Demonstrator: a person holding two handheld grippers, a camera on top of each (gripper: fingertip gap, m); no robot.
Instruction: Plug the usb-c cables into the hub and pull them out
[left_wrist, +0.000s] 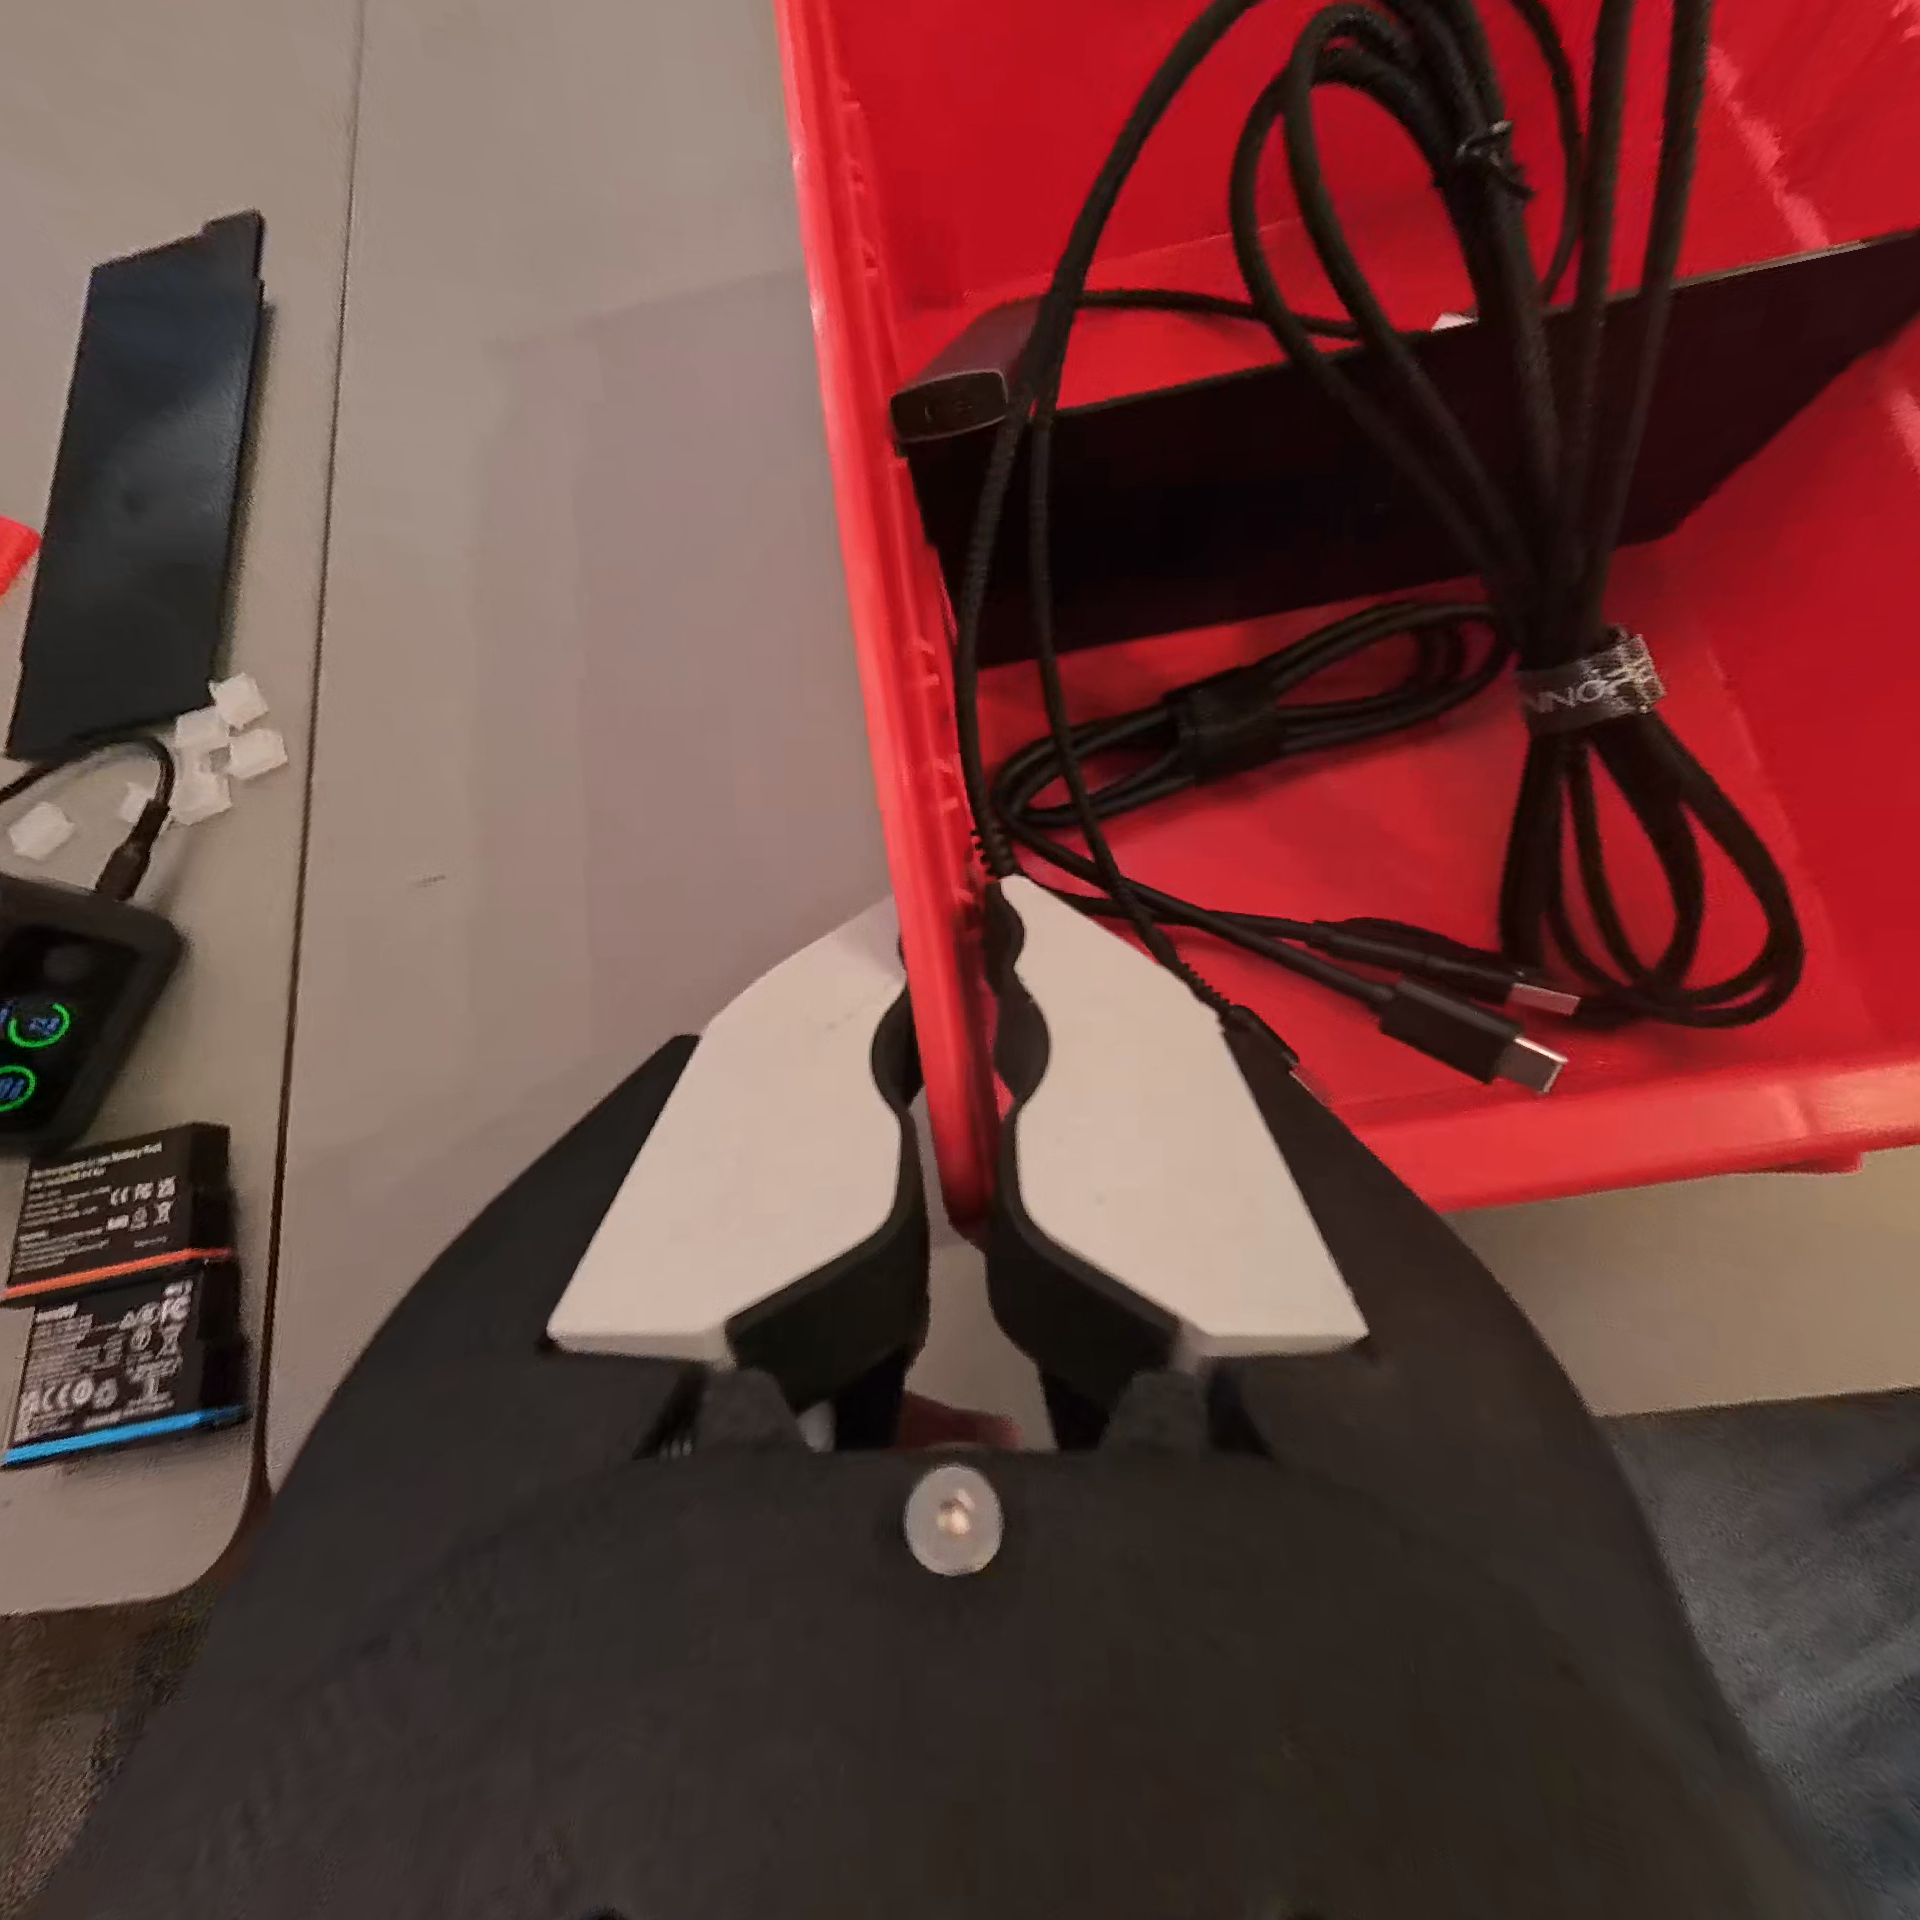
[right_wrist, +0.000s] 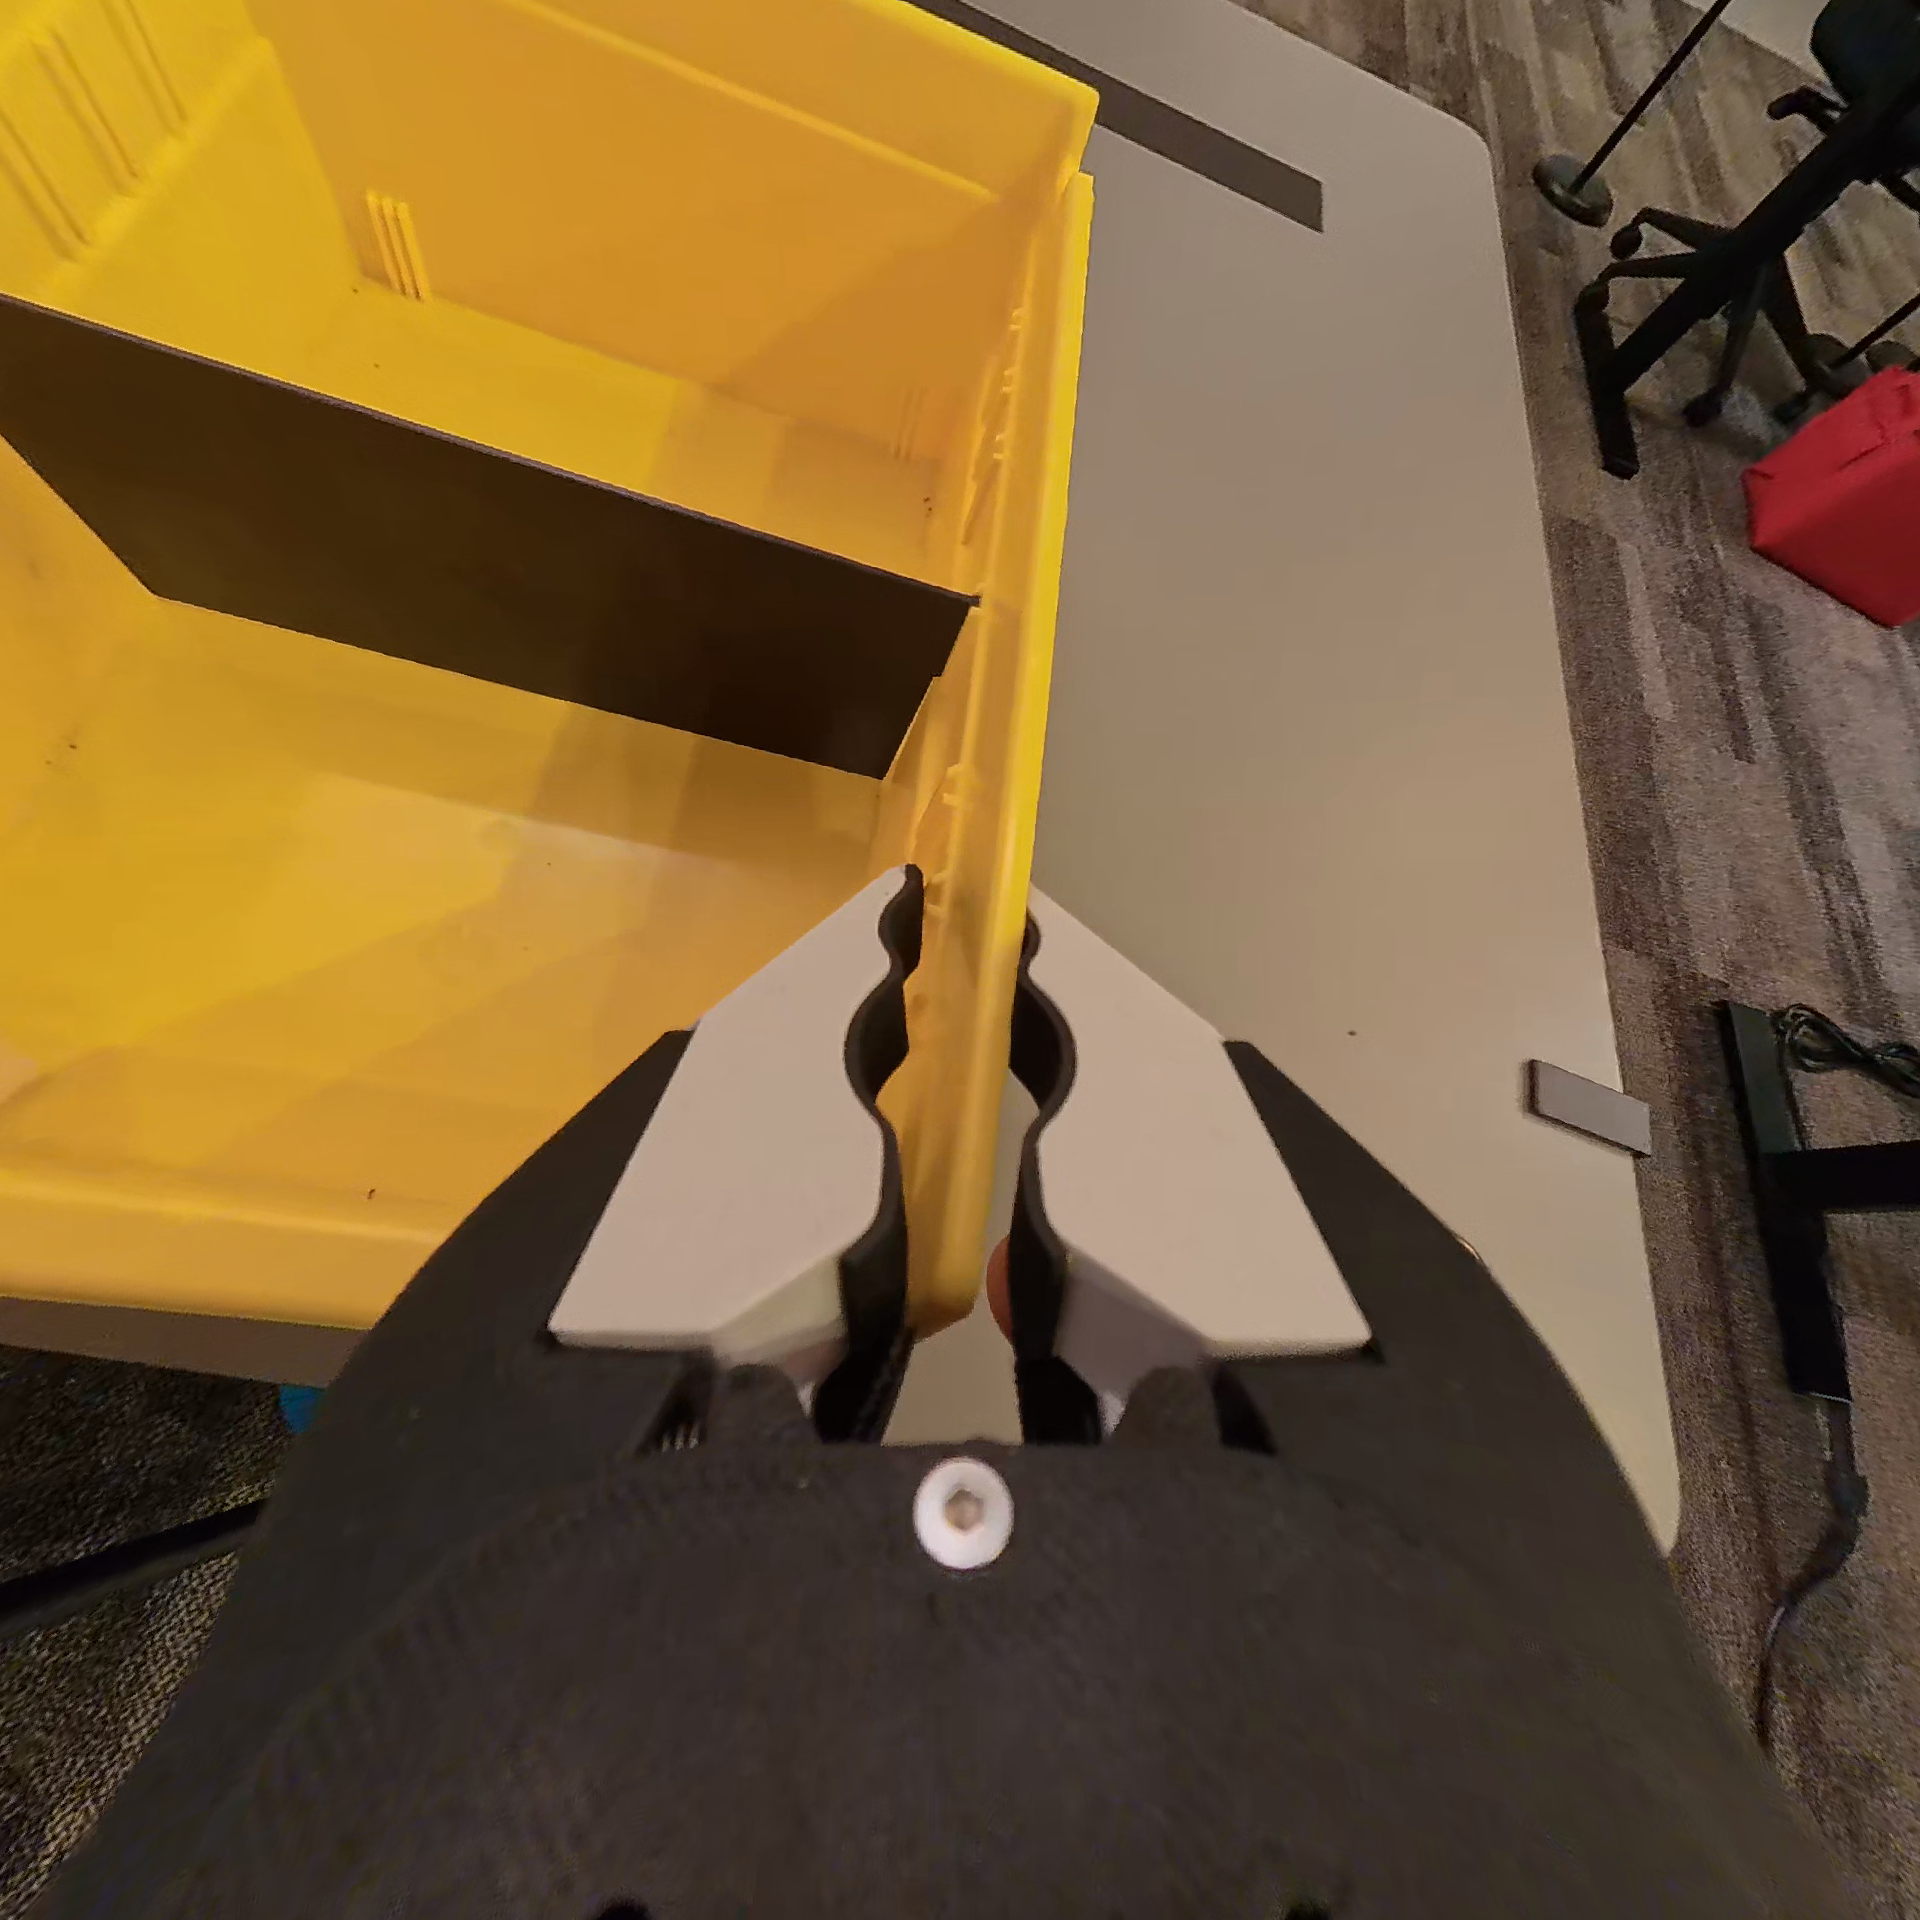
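Left wrist view: my left claw (left_wrist: 958, 1039) is clamped on the left wall of the red bin (left_wrist: 1351, 1143), one finger outside, one inside. In the bin there's a black divider (left_wrist: 1247, 499) across the middle. The hub (left_wrist: 951, 400), a dark slim block, sits w/ its end against the left wall at the divider's top edge. The usb-c cables (left_wrist: 1558, 623), black braided, drape over the divider in loops; one bundle is tied w/ a strap (left_wrist: 1590, 681). Their plugs (left_wrist: 1527, 1060) lie loose on the bin floor near the front, not in the hub. On the grey surface (left_wrist: 571, 623) to the left: a dark flat slab, small white clips, a charger w/ green lights, two batteries

Right wrist view: my right claw (right_wrist: 966, 1039) is clamped on the right wall of the yellow bin (right_wrist: 312, 935), a finger each side. A black divider (right_wrist: 468, 571) crosses it; no cables in sight here
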